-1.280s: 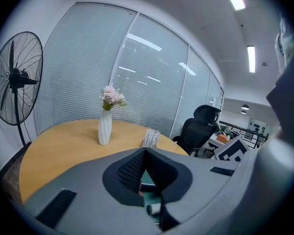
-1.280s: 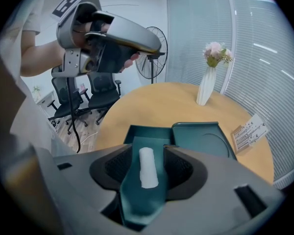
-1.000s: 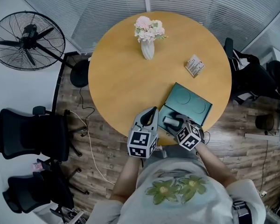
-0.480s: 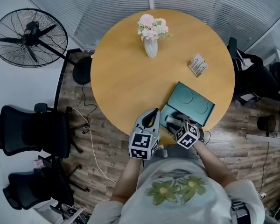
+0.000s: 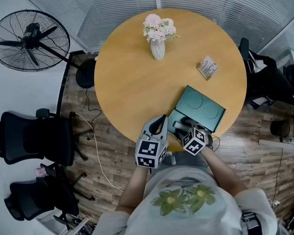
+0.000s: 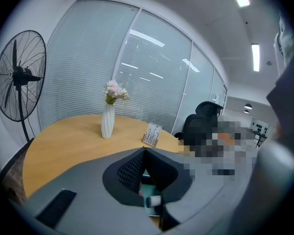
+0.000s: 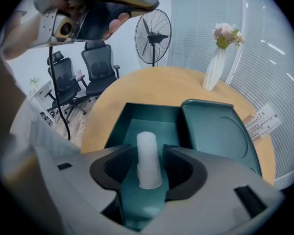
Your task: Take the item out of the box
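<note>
While left tool (image 6: 145, 152) stays clenched, right tool (image 7: 148, 156) still grips the white roll (image 7: 147, 142) in the box (image 7: 146, 112)

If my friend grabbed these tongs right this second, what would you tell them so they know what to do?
Right tongs: closed on the white roll, one pad on each side of it.
Left tongs: shut, holding nothing, at the near edge of the table, just left of the box.
Things: the teal box is open, with its lid laid flat beside it. The roll is inside the box.
Done: box open, roll gripped.
Left: lift the roll straight up and out, then probably set it down on bare table.
</note>
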Motion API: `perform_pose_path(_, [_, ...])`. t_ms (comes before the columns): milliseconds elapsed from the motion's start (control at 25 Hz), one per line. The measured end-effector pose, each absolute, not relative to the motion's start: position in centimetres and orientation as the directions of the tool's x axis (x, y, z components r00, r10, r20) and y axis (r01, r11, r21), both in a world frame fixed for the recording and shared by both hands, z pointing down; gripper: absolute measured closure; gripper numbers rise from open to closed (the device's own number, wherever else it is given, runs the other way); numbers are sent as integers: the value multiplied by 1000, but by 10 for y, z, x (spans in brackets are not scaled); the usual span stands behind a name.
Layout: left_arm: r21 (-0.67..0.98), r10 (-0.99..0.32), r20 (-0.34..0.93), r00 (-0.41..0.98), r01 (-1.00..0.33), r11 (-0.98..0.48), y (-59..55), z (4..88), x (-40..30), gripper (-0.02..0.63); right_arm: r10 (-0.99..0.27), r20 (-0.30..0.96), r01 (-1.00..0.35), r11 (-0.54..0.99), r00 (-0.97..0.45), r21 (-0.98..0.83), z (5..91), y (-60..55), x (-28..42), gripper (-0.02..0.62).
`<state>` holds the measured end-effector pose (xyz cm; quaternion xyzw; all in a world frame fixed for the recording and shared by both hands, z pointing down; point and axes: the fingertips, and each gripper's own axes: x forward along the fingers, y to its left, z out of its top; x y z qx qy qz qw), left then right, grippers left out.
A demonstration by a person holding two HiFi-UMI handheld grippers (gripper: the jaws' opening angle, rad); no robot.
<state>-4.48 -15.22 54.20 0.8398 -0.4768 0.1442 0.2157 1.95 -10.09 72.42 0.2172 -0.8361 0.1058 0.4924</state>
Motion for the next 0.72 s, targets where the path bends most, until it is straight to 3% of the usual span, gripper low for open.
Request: perform_pose_path(720, [227,-739,452,500,-865,-447,-149,544,-49,606,-238,909,-455,888,-343,61,747,-97,20,399])
